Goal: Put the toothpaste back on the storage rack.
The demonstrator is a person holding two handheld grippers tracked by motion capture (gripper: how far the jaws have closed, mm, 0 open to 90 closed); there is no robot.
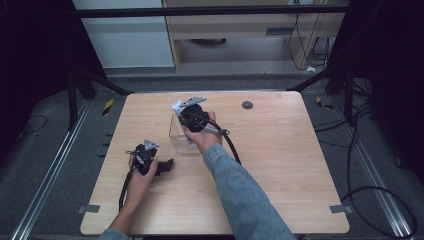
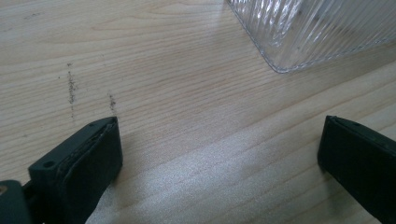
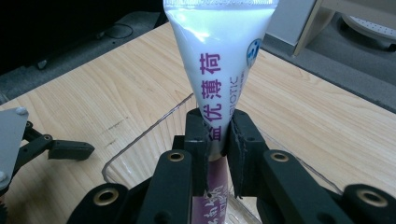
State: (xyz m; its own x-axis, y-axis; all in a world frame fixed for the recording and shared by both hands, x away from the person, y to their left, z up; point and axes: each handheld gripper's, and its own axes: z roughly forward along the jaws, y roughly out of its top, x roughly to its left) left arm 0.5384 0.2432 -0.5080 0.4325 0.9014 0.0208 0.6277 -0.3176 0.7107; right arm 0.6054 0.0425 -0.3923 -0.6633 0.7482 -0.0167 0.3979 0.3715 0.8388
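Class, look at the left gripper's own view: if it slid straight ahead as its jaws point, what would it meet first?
Bare table first, then probably the clear ribbed container, which lies ahead and right. The left gripper is open; depth is unclear.

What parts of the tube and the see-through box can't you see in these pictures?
- Tube: right gripper view, its crimped end is cut off by the top edge; its lower part is hidden behind the right tongs that clamp it.
- Clear box: left gripper view, just one ribbed corner; the top and right edges cut off the rest.
- Clear box, high view: the right hand covers much of it.
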